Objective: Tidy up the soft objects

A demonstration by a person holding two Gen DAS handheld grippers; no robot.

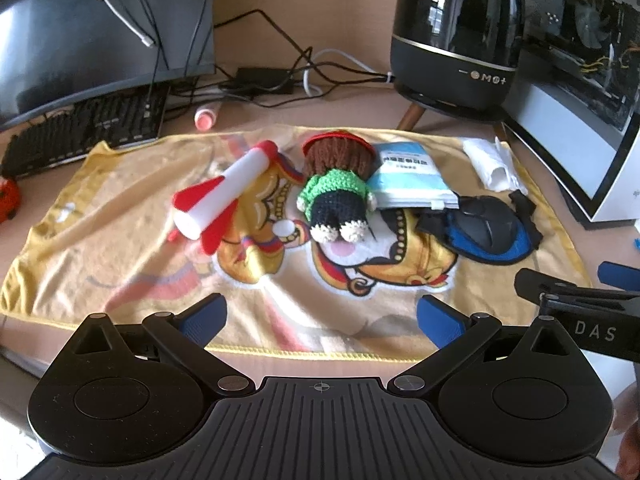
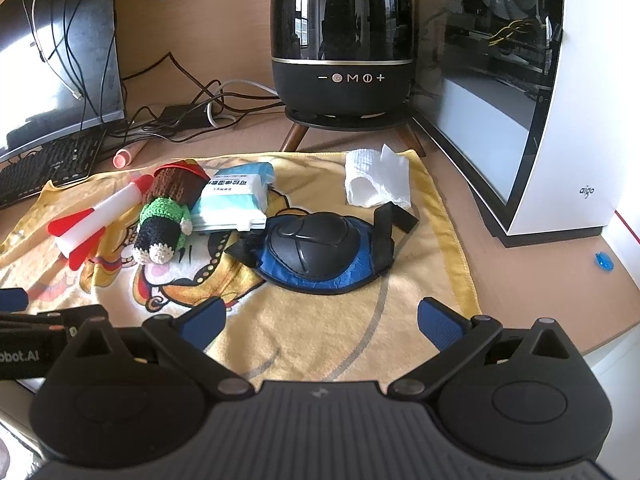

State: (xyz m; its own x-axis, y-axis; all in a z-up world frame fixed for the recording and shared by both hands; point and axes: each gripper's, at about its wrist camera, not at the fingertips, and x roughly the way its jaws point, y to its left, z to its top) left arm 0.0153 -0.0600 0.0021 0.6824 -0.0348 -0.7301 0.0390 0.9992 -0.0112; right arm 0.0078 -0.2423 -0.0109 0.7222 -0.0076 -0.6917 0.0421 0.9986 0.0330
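Note:
A yellow printed towel (image 1: 132, 248) (image 2: 432, 248) lies flat on the desk. On it rest a white-and-red foam rocket (image 1: 228, 188) (image 2: 100, 216), a crocheted doll (image 1: 336, 184) (image 2: 168, 216) lying on its back, a light-blue tissue pack (image 1: 408, 176) (image 2: 234, 200), a black-and-blue knee pad (image 1: 484, 224) (image 2: 320, 252) and a crumpled white tissue (image 1: 494, 164) (image 2: 378, 178). My left gripper (image 1: 320, 320) hovers open over the towel's near edge, nothing between its fingers. My right gripper (image 2: 320, 320) is open too, just short of the knee pad.
A black speaker on wooden legs (image 1: 456, 36) (image 2: 340, 40) stands behind the towel. A keyboard (image 1: 84, 132) and monitor (image 1: 100, 28) sit at the back left with cables and a pink marker (image 1: 206, 118). A white PC case (image 2: 520, 100) walls the right side.

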